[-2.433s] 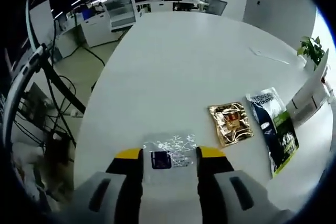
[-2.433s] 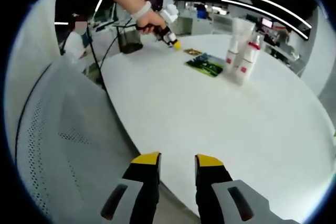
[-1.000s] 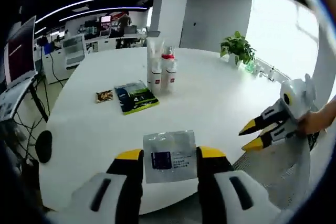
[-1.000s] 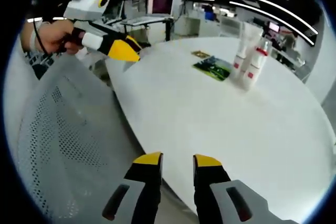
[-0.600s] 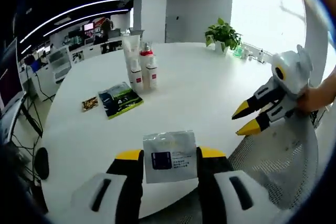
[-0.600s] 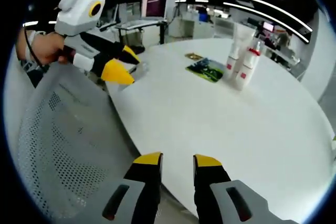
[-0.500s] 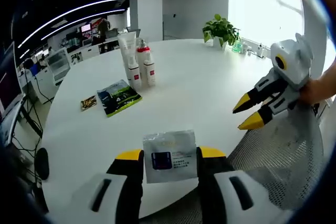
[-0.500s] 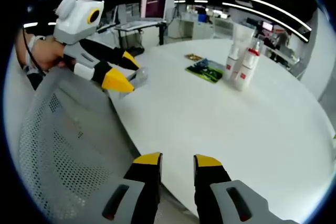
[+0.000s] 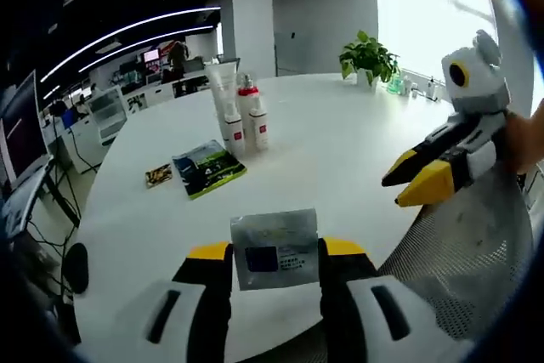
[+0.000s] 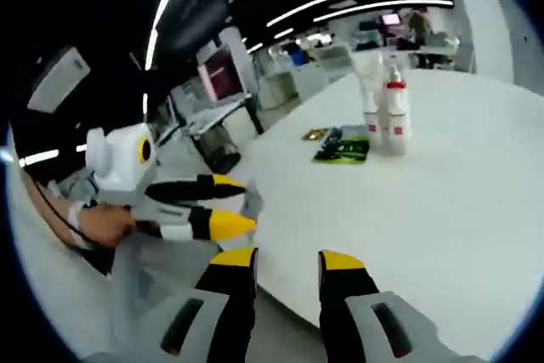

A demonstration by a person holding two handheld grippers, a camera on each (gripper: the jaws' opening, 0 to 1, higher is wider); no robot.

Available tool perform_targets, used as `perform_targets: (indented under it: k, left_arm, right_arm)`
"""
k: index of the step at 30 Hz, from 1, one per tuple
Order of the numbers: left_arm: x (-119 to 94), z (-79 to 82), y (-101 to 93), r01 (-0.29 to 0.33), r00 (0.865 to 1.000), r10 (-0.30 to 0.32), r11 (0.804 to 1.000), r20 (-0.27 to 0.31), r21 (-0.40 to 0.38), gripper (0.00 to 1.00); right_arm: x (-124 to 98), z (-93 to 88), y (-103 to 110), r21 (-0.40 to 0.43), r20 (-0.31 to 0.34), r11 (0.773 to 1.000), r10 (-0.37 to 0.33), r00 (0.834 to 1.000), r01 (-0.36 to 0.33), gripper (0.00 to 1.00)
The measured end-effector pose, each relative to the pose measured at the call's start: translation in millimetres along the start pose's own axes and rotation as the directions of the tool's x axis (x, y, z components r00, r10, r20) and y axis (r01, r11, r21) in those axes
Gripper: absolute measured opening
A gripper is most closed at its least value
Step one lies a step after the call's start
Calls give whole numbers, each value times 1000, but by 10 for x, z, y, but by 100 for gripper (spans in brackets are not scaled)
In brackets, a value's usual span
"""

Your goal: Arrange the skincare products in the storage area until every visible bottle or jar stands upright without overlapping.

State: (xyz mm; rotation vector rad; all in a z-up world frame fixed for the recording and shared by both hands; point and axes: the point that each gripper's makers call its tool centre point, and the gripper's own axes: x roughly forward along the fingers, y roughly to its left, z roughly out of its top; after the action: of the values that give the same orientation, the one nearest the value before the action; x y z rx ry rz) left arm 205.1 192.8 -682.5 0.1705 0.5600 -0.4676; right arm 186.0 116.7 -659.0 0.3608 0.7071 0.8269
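Left gripper view has my left gripper (image 9: 274, 250) clamped as before on the silver sachet (image 9: 274, 248) at bottom centre, while my right gripper (image 9: 410, 180) sits at the right edge, a little higher than half a second ago, its fingers narrowly parted and empty. Upper centre, the skincare bottles (image 9: 240, 116) stand upright on the white tabletop (image 9: 340, 155), with the green packet (image 9: 208, 168) and small gold sachet (image 9: 158, 176) lying flat near them. Right gripper view has swung, so the bottles (image 10: 383, 105) now sit upper right and the left gripper (image 10: 242, 206) centre left.
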Motion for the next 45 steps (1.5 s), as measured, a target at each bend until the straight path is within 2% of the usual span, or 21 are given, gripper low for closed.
perform_targets:
  k: [2, 3, 4, 5, 7, 8, 11, 13, 16, 18, 20, 23, 25, 29, 32, 35, 36, 39, 40, 42, 45]
  left_arm:
    - [1, 6, -139, 54, 999, -54, 997, -3, 64, 36]
    - [-7, 11, -200, 71, 997, -72, 993, 0, 95, 36]
    - [-19, 0, -298, 98, 995, -100, 980, 4, 172, 36]
    - [-29, -40, -360, 116, 993, -117, 969, -9, 219, 36]
    - [-42, -99, -503, 163, 987, -159, 939, -37, 302, 36]
    - [-48, -78, -540, 172, 985, -173, 933, -25, 316, 37]
    - [-75, -19, -509, 152, 987, -162, 937, 6, 314, 37]
    - [-89, 28, -550, 155, 984, -176, 924, 29, 351, 37]
    - [-118, 28, -612, 175, 979, -201, 916, 34, 361, 37]
    - [-125, 6, -655, 195, 975, -220, 905, 24, 378, 35]
    - [-100, -27, -610, 176, 981, -194, 903, 7, 391, 28]
    - [-129, 0, -598, 174, 981, -194, 905, 13, 388, 24]
    - [-142, 28, -604, 182, 978, -206, 910, 27, 373, 24]
    - [-127, -18, -609, 194, 978, -210, 910, 3, 367, 25]
    - [-140, 2, -605, 202, 975, -222, 913, 15, 356, 28]
    - [-150, -23, -645, 234, 969, -248, 912, -1, 335, 26]
    - [-152, -52, -662, 249, 966, -258, 908, -19, 336, 25]
    - [-173, -59, -699, 267, 961, -276, 897, -26, 351, 23]
    - [-192, -69, -735, 283, 956, -293, 889, -27, 359, 23]
    - [-215, -97, -793, 309, 947, -318, 874, -38, 376, 23]
    - [-201, -141, -792, 305, 949, -310, 857, -58, 415, 20]
  right_arm:
    - [84, -45, 18, 120, 2, 993, 20, 1000, -20, 29]
    - [102, -73, -13, 115, 0, 993, 11, 1000, -11, 27]
    - [125, -126, -30, 92, -19, 996, 7, 1000, -5, 26]
    - [120, -216, -23, 39, -79, 999, 13, 997, -10, 26]
    - [141, -243, 7, -13, -89, 1000, 27, 996, -29, 26]
    - [145, -277, 24, -3, -105, 999, 34, 994, -35, 25]
    - [161, -365, 64, -14, -146, 999, 46, 988, -49, 22]
    - [172, -363, 50, -32, -143, 999, 27, 989, -32, 19]
    - [163, -401, 65, -43, -167, 998, 47, 985, -55, 9]
    - [154, -416, 151, -87, -182, 991, 89, 979, -106, 1]
    - [138, -436, 88, -166, -192, 984, 39, 981, -71, 0]
    - [109, -434, 85, -147, -191, 985, 57, 980, -86, 0]
    - [74, -409, 69, -168, -181, 982, 50, 982, -81, 0]
    - [-1, -385, 48, -205, -176, 976, 41, 984, -77, 0]
    - [-63, -466, 32, -365, -244, 923, 32, 969, -122, 0]
    - [-122, -569, 77, -461, -302, 867, 43, 952, -186, 0]
    - [-141, -592, 105, -512, -315, 832, 50, 948, -214, 0]
    - [-154, -584, 142, -579, -303, 783, 52, 952, -227, 0]
    - [-159, -587, 162, -575, -301, 785, 59, 952, -231, 0]
    - [-158, -562, 221, -594, -287, 765, 89, 954, -250, 0]
    - [-136, -547, 258, -653, -288, 707, 99, 952, -271, 0]
